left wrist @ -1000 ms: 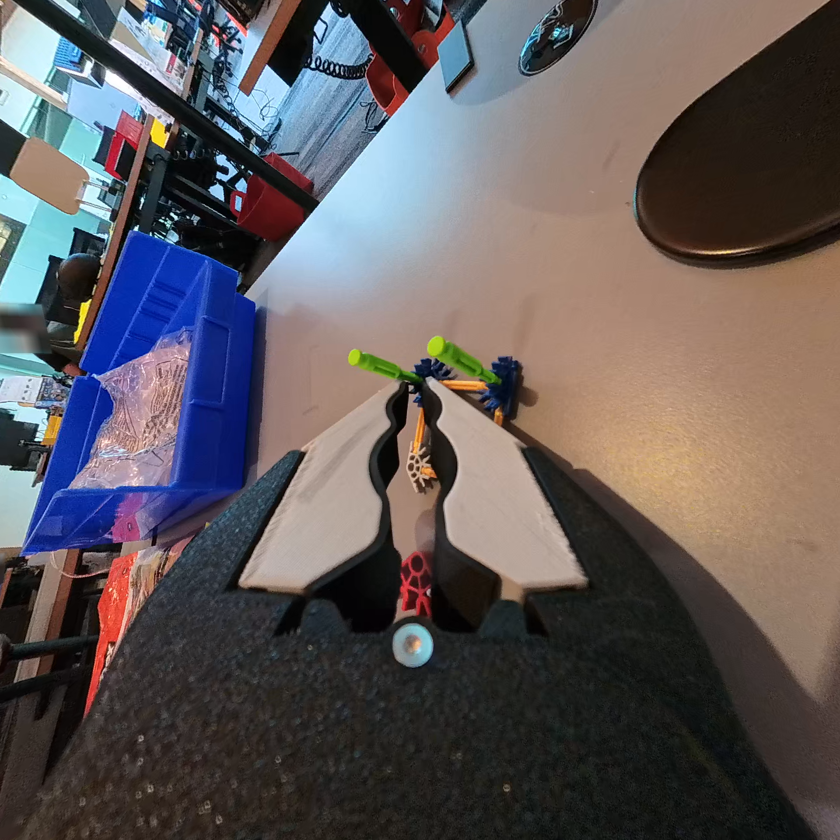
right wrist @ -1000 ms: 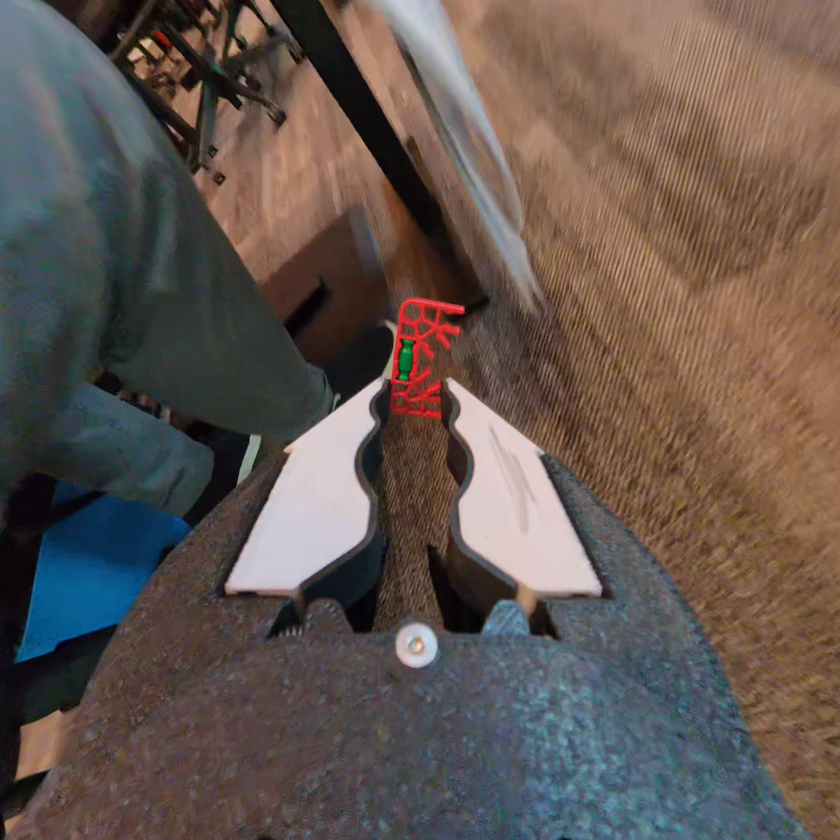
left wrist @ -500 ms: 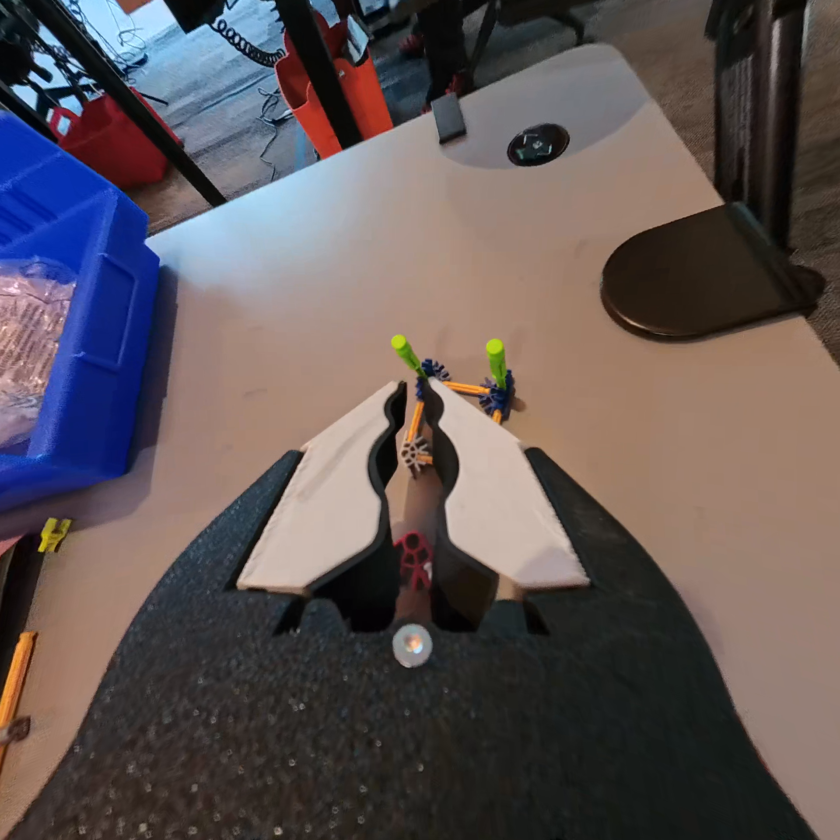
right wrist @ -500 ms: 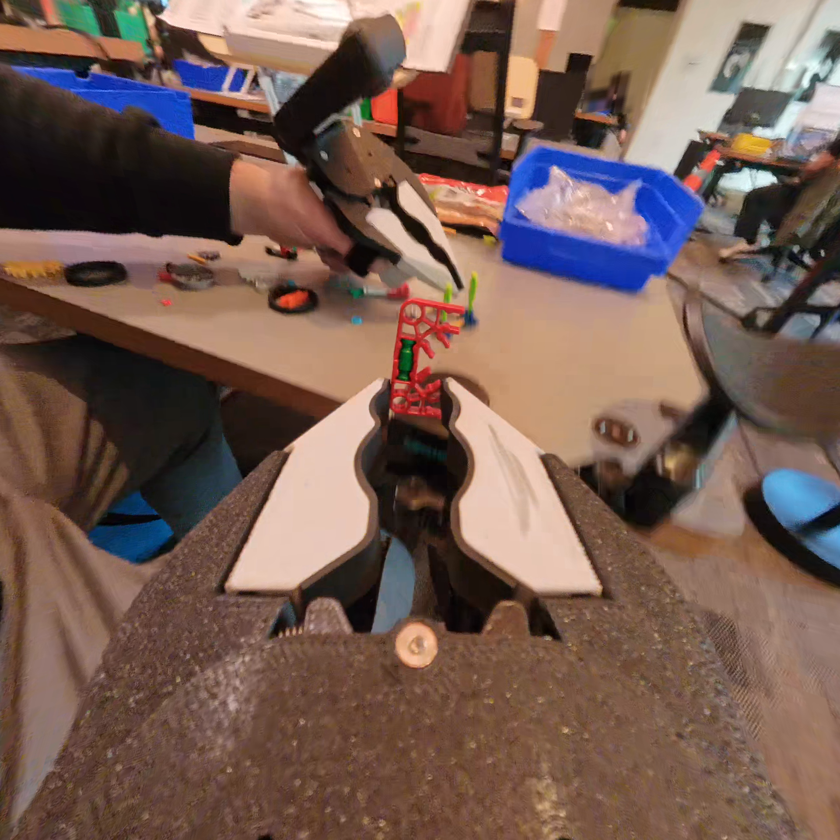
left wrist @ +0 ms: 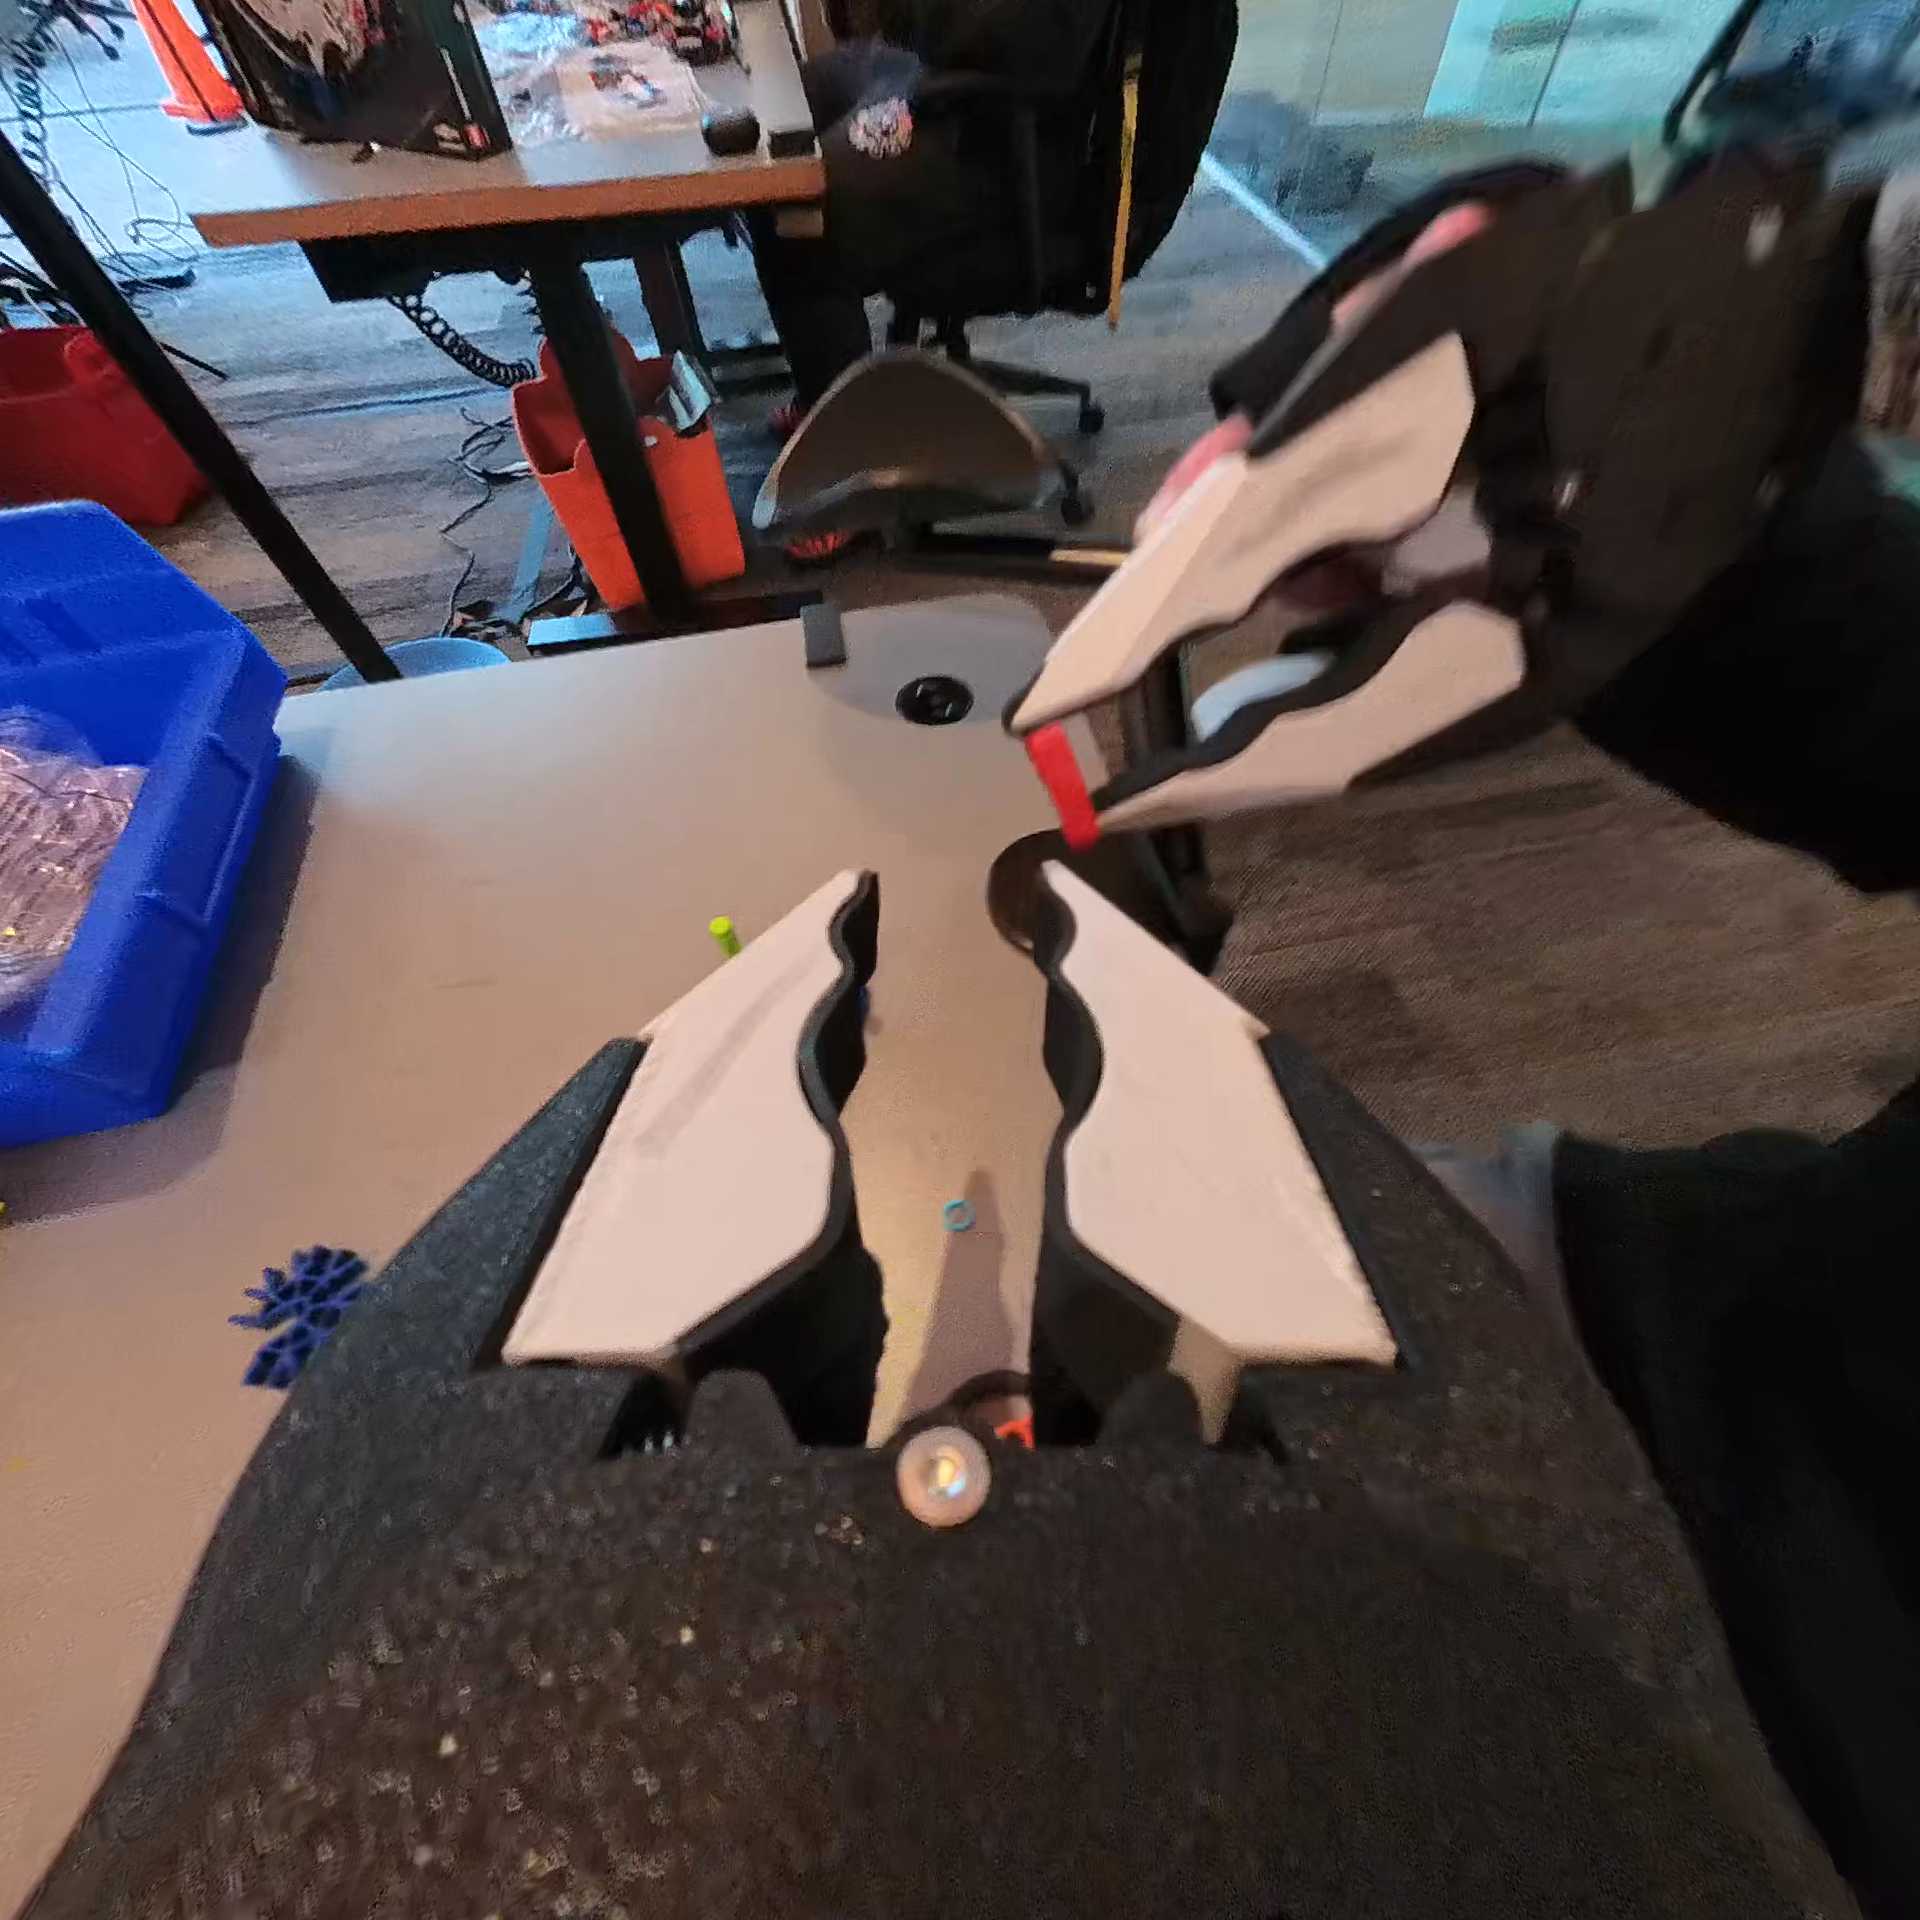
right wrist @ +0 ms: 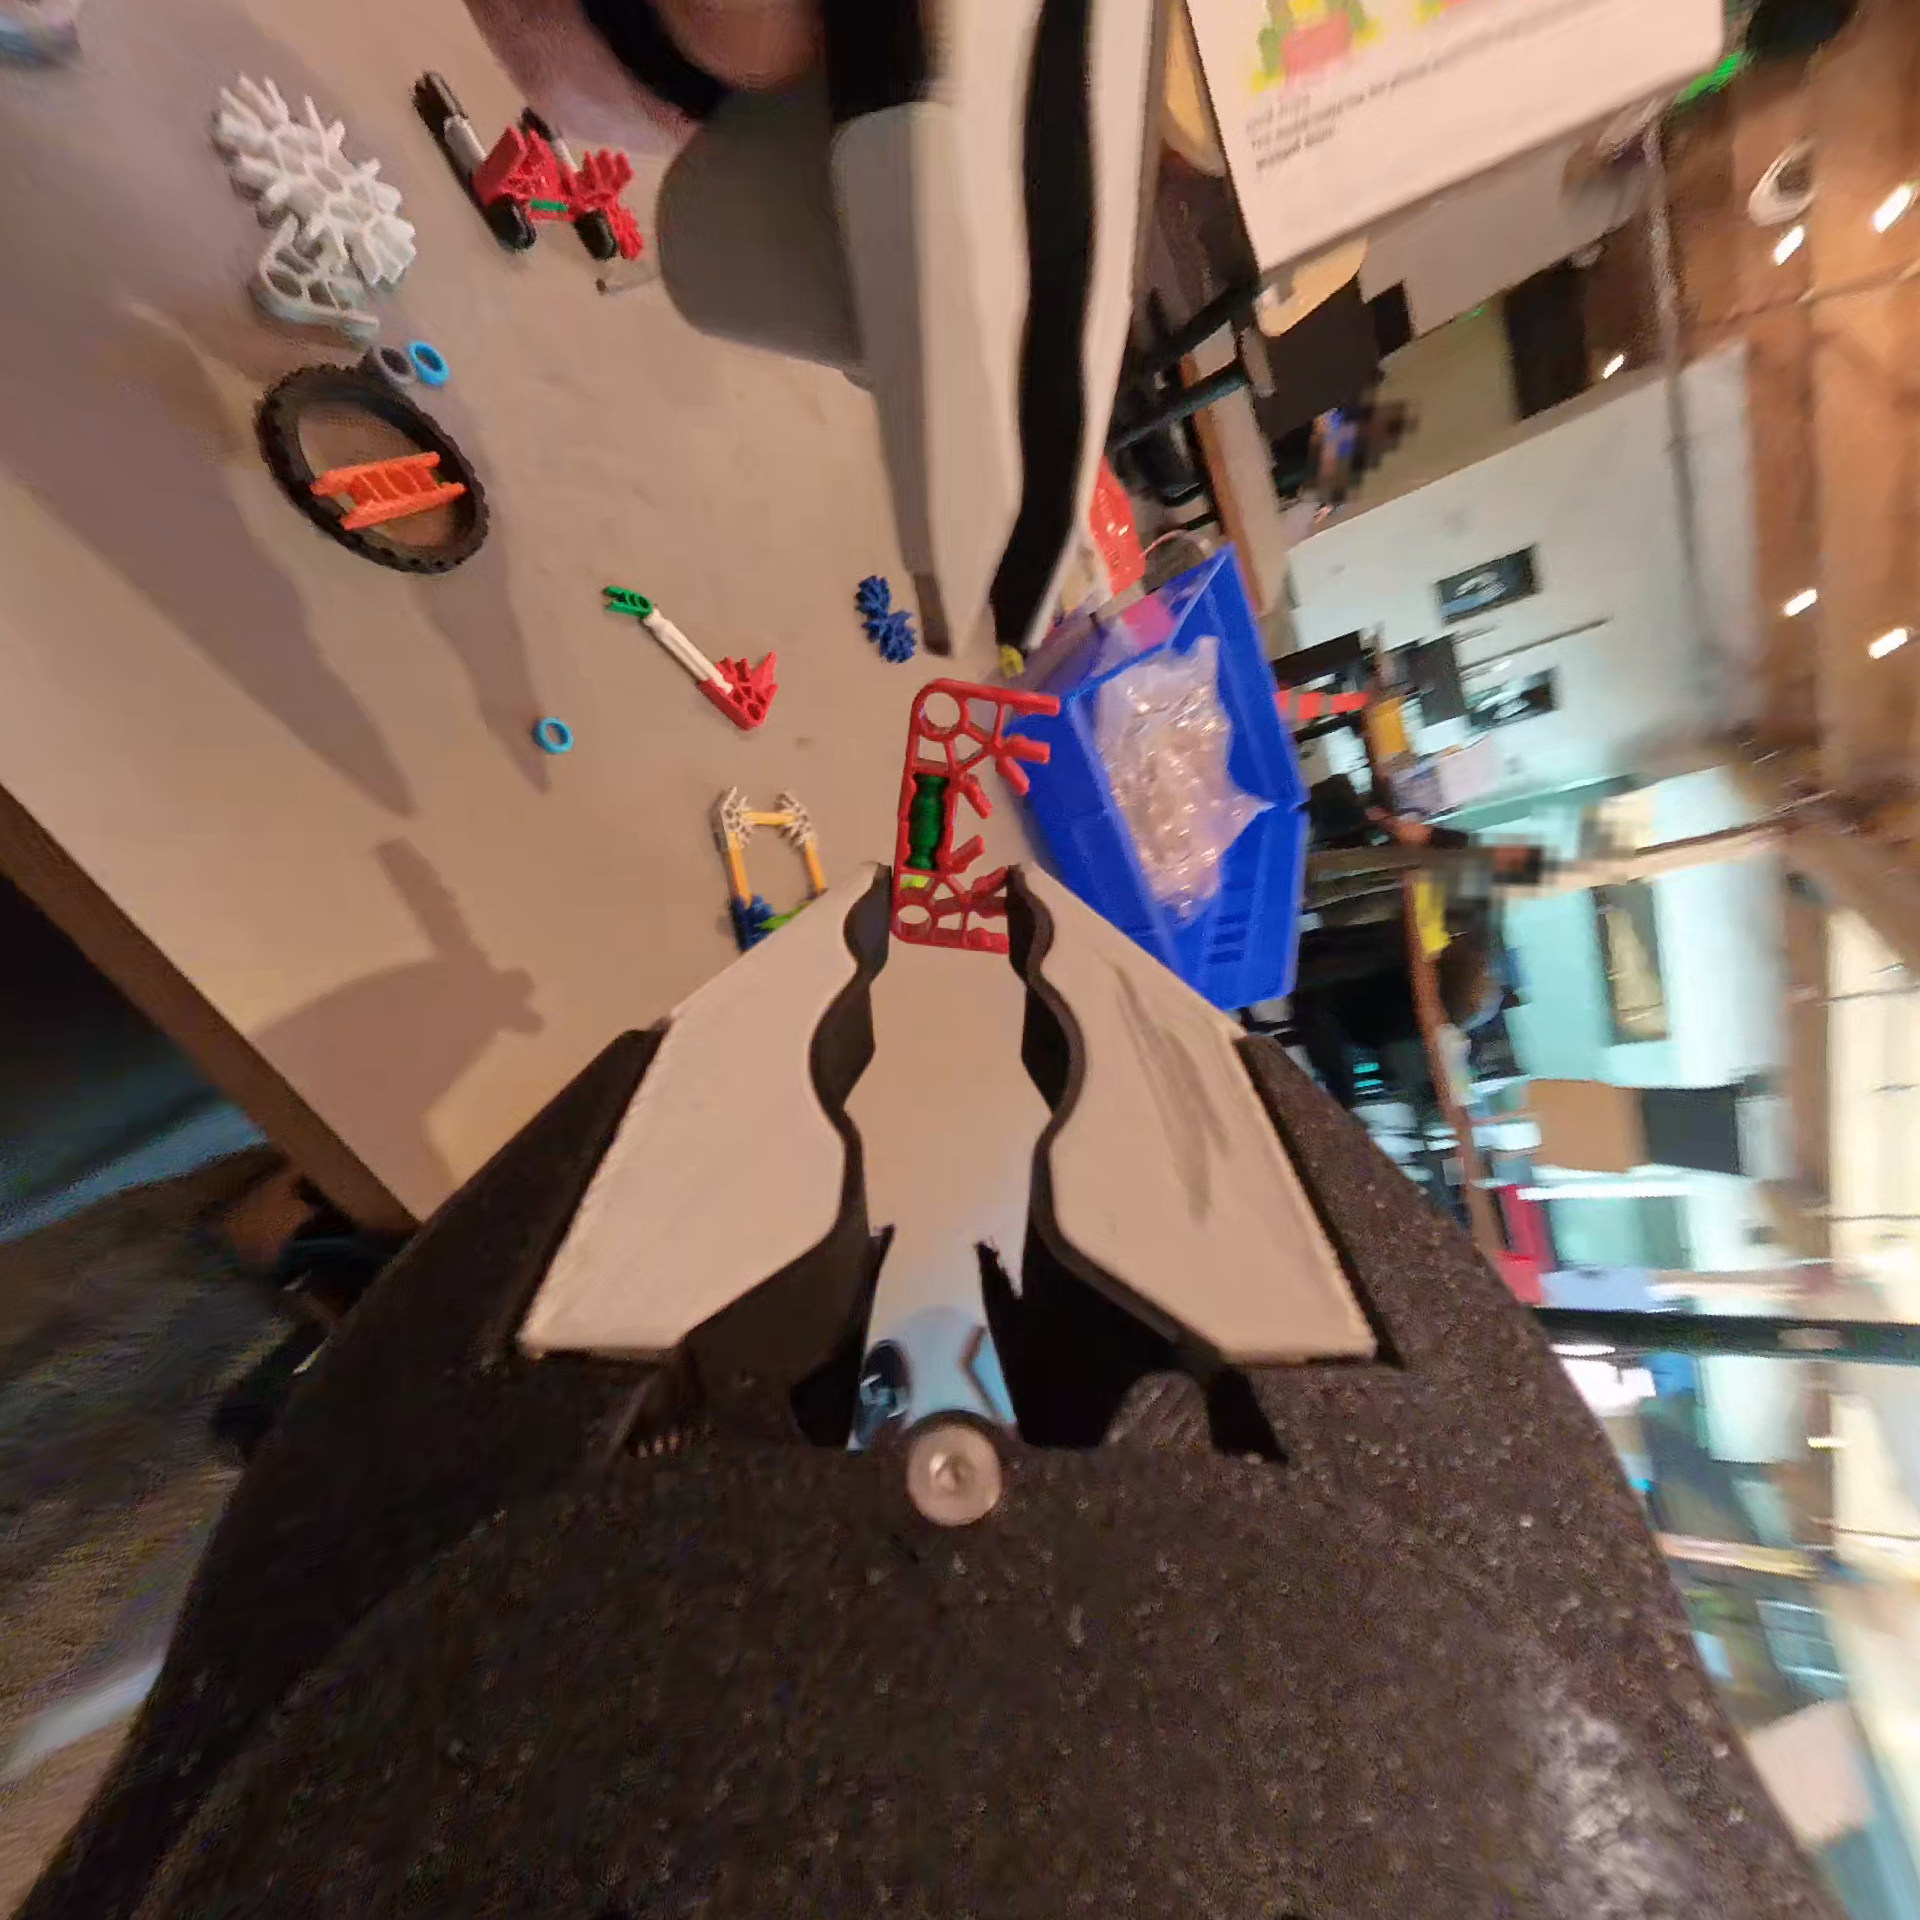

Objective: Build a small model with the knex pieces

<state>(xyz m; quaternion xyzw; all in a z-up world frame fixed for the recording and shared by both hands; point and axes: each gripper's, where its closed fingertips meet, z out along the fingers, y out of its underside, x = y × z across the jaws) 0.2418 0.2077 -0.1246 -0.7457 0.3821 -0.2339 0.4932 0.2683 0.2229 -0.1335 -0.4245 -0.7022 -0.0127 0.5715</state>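
Note:
My left gripper (left wrist: 956, 894) is open and empty above the grey table (left wrist: 582, 831). A green rod tip (left wrist: 724, 935) pokes out beside its left finger. My right gripper (right wrist: 945, 883) is shut on a red lattice connector with a short green rod in it (right wrist: 951, 821). In the left wrist view it shows at the upper right, holding the red piece (left wrist: 1060, 784) just beyond my left fingertips. The yellow, blue and grey rod assembly (right wrist: 769, 852) lies on the table beside my right fingertips. The left gripper (right wrist: 977, 634) hangs over the table in the right wrist view.
A blue bin (right wrist: 1153, 790) with a clear bag stands at the table's end. Loose parts lie about: a black tyre holding an orange piece (right wrist: 374, 483), white snowflake connectors (right wrist: 312, 197), a blue snowflake connector (left wrist: 296, 1314), a small blue ring (left wrist: 956, 1216). A black disc (left wrist: 1013, 883) sits at the table edge. The grippers are tip to tip, or close to it.
My left gripper opened, let go of the rod assembly and drew back above it. My right gripper swung up from the floor side, rolled, and came close over the table with the red connector.

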